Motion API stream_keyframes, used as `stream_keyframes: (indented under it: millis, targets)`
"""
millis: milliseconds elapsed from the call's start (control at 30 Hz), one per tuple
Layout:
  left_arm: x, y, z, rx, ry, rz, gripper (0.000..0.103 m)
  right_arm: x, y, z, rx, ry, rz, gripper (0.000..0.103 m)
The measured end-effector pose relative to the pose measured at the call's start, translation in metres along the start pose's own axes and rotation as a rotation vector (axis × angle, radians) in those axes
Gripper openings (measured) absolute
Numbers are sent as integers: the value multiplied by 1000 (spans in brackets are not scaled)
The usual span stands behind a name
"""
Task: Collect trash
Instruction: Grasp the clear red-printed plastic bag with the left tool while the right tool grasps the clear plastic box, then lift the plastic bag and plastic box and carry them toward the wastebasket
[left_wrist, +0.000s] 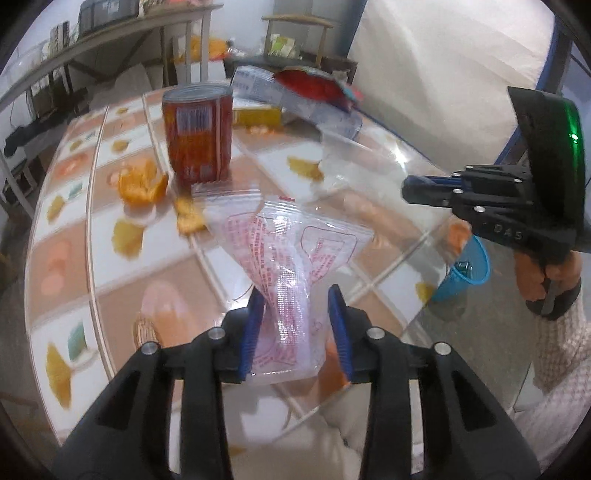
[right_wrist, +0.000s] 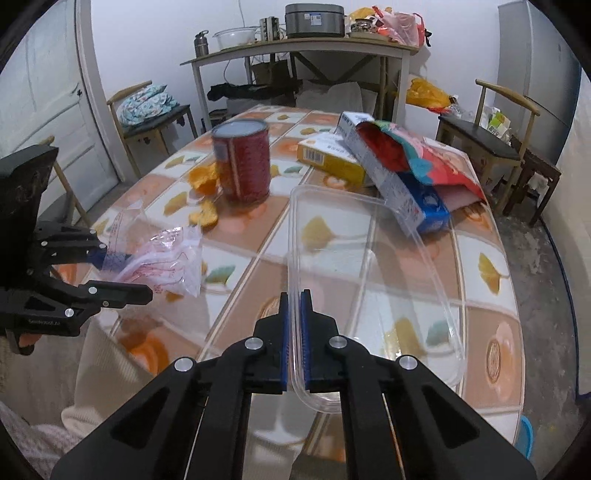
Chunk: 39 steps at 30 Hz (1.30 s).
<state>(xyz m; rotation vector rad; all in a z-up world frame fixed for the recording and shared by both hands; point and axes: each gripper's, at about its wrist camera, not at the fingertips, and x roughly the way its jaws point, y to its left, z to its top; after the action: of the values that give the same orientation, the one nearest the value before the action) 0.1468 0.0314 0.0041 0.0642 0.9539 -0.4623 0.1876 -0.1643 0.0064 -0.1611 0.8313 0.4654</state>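
The clear plastic tray (right_wrist: 369, 266) is pinched by its rim in the right gripper (right_wrist: 294, 343), over the desk (right_wrist: 491, 295). The printed bag (left_wrist: 291, 266) hangs between the left gripper (left_wrist: 297, 332) fingers, half open. Both should be carried level to the bin.

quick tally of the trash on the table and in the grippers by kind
can: 1
plastic bag: 1
clear plastic tray: 1
cardboard boxes, yellow and blue-white: 2
snack packet: 1
orange peel pieces: 2
total: 8
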Motion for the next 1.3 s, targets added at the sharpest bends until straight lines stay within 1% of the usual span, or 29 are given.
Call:
stream_keyframes:
  millis: [100, 200, 300, 400, 500, 600, 633, 700, 767, 833, 867, 1000, 1033, 1067, 1167, 1200, 1233, 1300]
  targets:
    - [3, 6, -3, -21, -10, 25, 51, 5, 4, -6, -18, 7, -17, 9]
    - [8, 11, -3, -57, -11, 13, 57, 11, 3, -8, 10, 25, -10, 12]
    - [15, 13, -3, -74, 1, 17, 57, 13, -2, -10, 41, 28, -10, 17]
    - [19, 15, -4, -78, -7, 24, 57, 10, -2, -13, 39, 17, -25, 18]
    - [21, 15, -3, -75, -13, 30, 56, 1, 0, -16, 19, -21, -44, 18]
    - [21, 14, -4, -61, -22, 44, 51, -16, -3, -19, 22, -85, -60, 18]
    - [21, 15, -4, -60, -23, 46, 50, -23, -7, -20, 36, -107, -57, 18]
    - [20, 16, -4, -62, -29, 48, 43, -37, -19, -21, 100, -148, -32, 21]
    - [19, 18, -5, -67, -34, 40, 38, -48, -36, -23, 180, -179, -3, 39]
    - [19, 19, -5, -65, -40, 36, 36, -58, -53, -26, 250, -202, 31, 46]
    - [19, 19, -5, -64, -42, 34, 34, -62, -62, -27, 286, -209, 48, 46]
    - [20, 17, -6, -57, -51, 23, 30, -70, -76, -31, 358, -209, 71, 47]
    - [20, 17, -6, -57, -54, 20, 29, -72, -80, -32, 375, -213, 61, 49]
    - [20, 18, -6, -60, -57, 17, 28, -73, -82, -33, 391, -215, 40, 52]
    - [20, 19, -6, -67, -66, 7, 27, -72, -98, -38, 481, -190, -47, 52]
    - [20, 19, -6, -69, -68, 4, 26, -71, -107, -40, 518, -180, -55, 52]
    - [19, 20, -7, -72, -71, 0, 26, -69, -115, -44, 557, -165, -51, 52]
    - [19, 20, -7, -72, -74, -3, 26, -62, -127, -50, 623, -128, -16, 52]
